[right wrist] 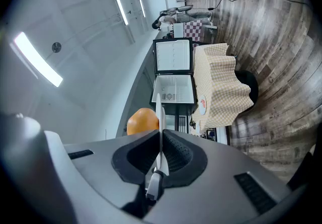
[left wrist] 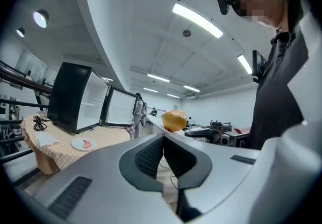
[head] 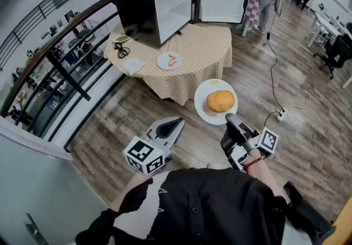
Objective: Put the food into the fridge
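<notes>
Two grippers, one load: our right gripper [head: 230, 120] pinches the rim of the round white plate [head: 204, 107], so the round orange-yellow food [head: 220, 101] rides flat on it and, we judge, will not roll off. The plate hangs over the wooden floor at 5 o'clock from the round table with the checked cloth [head: 212, 45], well apart from the black mini fridge [head: 135, 1] at 12 o'clock, its door swung open to receive it. Our left gripper [head: 177, 123], jaws pressed together on nothing, points level at the plate's 8 o'clock. Our right wrist tips slightly upward.
</notes>
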Demonstrator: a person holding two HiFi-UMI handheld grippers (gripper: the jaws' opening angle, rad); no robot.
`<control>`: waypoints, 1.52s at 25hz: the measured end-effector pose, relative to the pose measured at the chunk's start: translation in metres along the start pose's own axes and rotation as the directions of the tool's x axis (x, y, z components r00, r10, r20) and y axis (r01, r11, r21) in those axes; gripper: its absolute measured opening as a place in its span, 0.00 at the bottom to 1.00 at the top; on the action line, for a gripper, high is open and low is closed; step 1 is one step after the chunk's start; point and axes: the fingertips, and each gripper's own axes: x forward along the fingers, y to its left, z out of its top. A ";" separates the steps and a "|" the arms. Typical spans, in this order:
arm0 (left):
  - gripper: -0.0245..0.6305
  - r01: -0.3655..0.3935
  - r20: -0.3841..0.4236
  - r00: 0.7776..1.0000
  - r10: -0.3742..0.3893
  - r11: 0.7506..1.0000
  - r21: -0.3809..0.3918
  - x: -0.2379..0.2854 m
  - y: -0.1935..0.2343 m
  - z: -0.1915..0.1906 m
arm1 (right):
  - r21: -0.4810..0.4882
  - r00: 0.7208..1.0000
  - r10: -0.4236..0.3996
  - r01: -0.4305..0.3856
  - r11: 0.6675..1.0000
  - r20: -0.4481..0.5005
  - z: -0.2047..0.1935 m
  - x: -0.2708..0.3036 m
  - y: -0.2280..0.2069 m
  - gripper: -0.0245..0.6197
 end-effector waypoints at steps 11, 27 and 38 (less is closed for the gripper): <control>0.06 -0.023 0.015 1.000 0.023 1.000 0.019 0.014 -0.001 -0.002 | -0.015 0.999 0.050 -0.050 0.999 -0.016 0.018 0.003 0.003 0.08; 0.06 -0.127 0.059 0.990 0.129 0.991 -0.037 0.170 0.024 0.019 | -0.026 0.989 0.027 -0.031 0.999 -0.146 0.150 0.055 -0.009 0.08; 0.06 -0.192 0.071 0.978 0.198 0.978 -0.076 0.238 0.021 0.017 | 0.026 0.987 0.002 0.002 1.000 -0.159 0.212 0.082 -0.020 0.08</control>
